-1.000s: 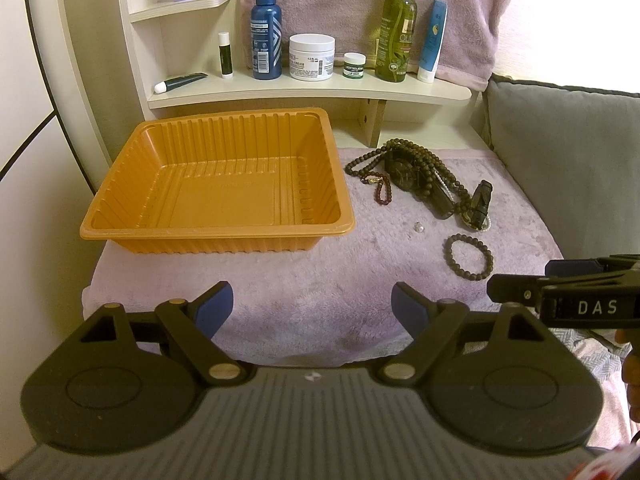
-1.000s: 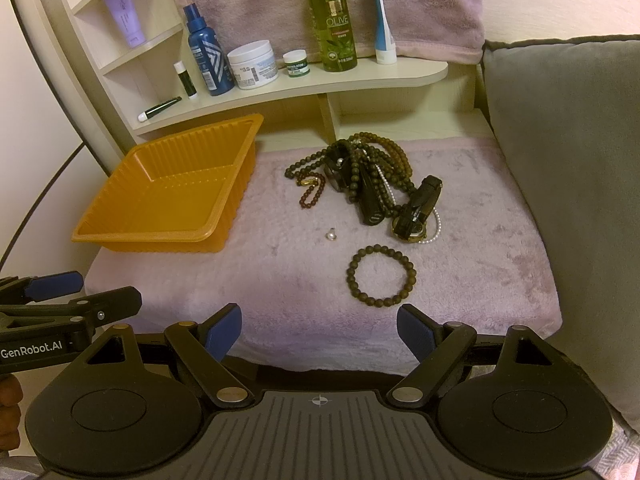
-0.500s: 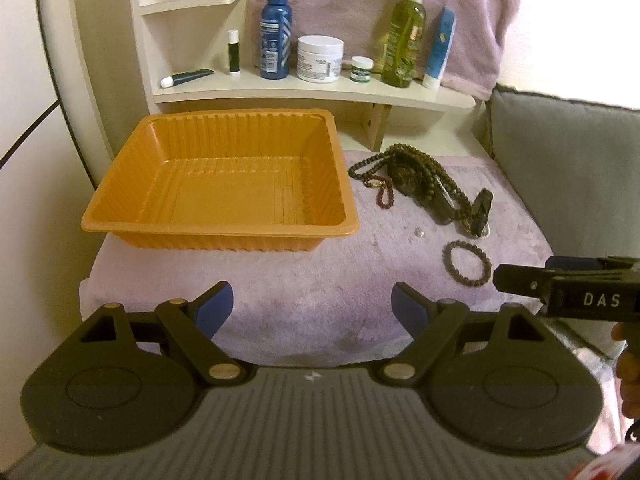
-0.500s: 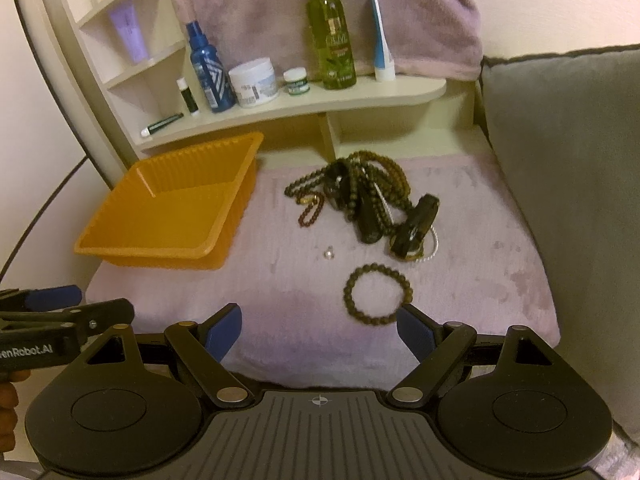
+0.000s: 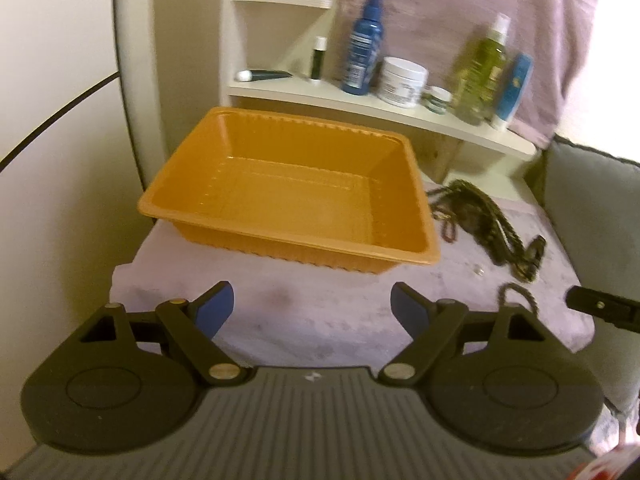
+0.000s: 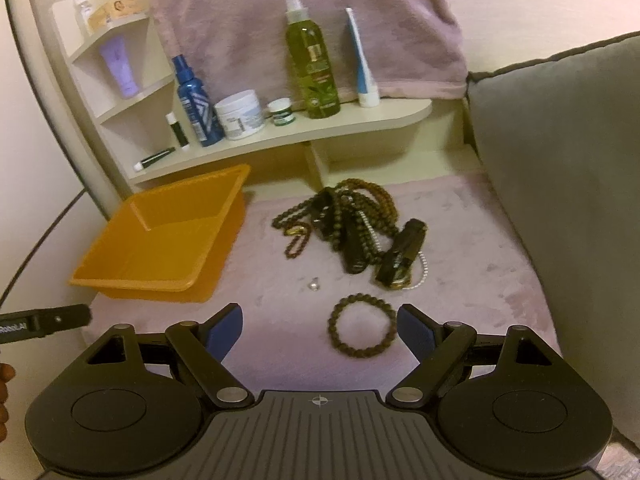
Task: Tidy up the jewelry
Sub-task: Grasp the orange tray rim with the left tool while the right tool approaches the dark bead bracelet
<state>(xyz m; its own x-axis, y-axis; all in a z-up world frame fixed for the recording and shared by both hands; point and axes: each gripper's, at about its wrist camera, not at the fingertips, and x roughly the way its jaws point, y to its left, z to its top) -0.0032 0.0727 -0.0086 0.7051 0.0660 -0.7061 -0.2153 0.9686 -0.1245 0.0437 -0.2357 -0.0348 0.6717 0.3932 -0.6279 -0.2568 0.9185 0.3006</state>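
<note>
An empty orange tray [image 5: 404,152] [image 6: 120,280] sits at the left of a mauve plush mat [image 6: 280,340]. To its right lies a tangled heap of dark bead necklaces [image 6: 360,208] [image 5: 488,208] with black clasps and a pearl strand. A round dark bead bracelet [image 6: 362,332] [image 5: 516,294] lies alone near the front, and a small clear stone [image 6: 314,285] rests between it and the heap. My left gripper [image 5: 312,306] stands open in front of the tray. My right gripper [image 6: 320,328] stands open just short of the bracelet, nothing between its fingers.
A cream shelf [image 6: 280,136] behind the mat carries a blue spray bottle [image 6: 196,108], a white jar [image 6: 240,114], a green bottle [image 6: 312,68] and tubes. A grey cushion [image 6: 560,160] borders the right. A mauve towel [image 6: 300,20] hangs at the back.
Both grippers have drawn back and shifted left, so the tray sits more central in the left wrist view. The right gripper now lines up nearer the lone bracelet. The jewelry has not moved.
</note>
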